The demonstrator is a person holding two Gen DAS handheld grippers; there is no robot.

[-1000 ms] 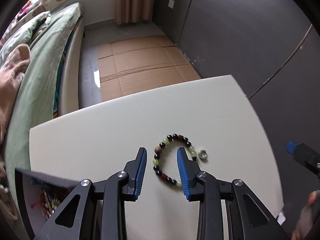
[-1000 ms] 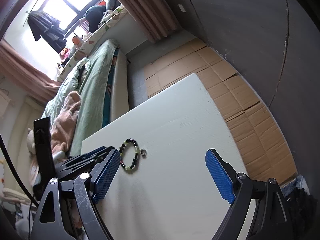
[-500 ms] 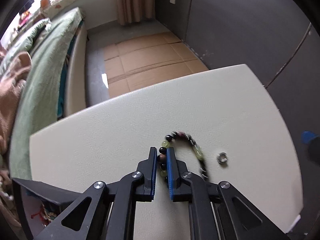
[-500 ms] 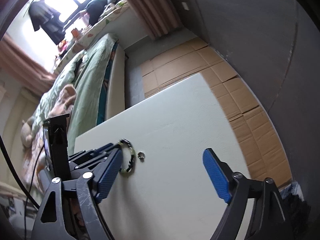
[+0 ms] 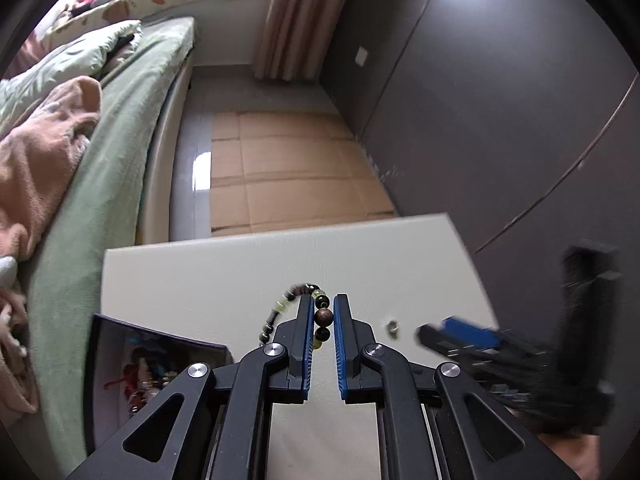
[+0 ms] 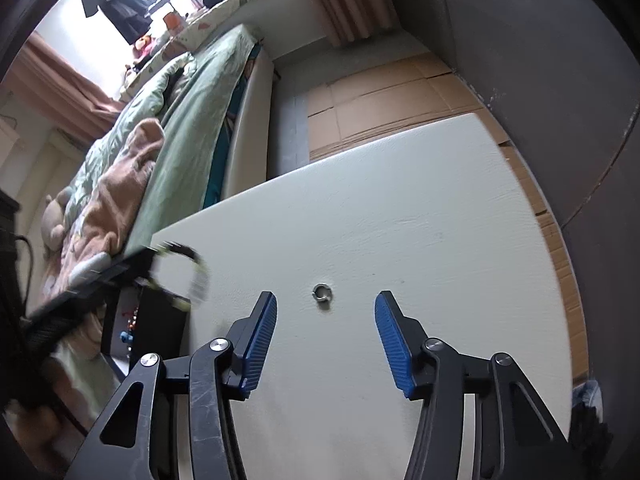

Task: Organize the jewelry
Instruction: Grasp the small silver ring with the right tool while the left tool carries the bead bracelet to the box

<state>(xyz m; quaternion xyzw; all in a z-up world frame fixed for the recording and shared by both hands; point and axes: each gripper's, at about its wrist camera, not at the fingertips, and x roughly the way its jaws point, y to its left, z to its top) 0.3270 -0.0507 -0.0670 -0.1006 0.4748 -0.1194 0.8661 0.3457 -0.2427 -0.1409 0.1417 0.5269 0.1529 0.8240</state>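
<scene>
The left gripper (image 5: 321,317) was clenched on the beaded bracelet of black, pale green and brown round beads (image 5: 323,317): a brown bead and a black bead sat pinched between its two blue ribbed pads (image 5: 308,334), and the remainder of the strand looped out past the fingertips toward 10 o'clock, hanging clear of the white textured tabletop (image 5: 224,280). In the right wrist view the same bracelet appeared as a motion-blurred loop at 9 o'clock from the right fingertips, above the table's left edge. The right gripper (image 6: 326,334) held nothing; its jaws had just been closing yet stood apart, and its blue pads (image 6: 260,340) flanked a small silver metal ring (image 6: 322,293) without touching it. That ring lay flat on the tabletop just beyond the fingertips, at 12 o'clock between them. In the left wrist view the ring lay at 3 o'clock from the left fingertips, with the blurred right gripper just beyond it. A black open-topped box holding red and mixed trinkets (image 5: 120,364) stood at 8 o'clock from the left fingers, at the table's near left corner. A bed with a green quilt (image 6: 188,120) ran along the table's left side.
</scene>
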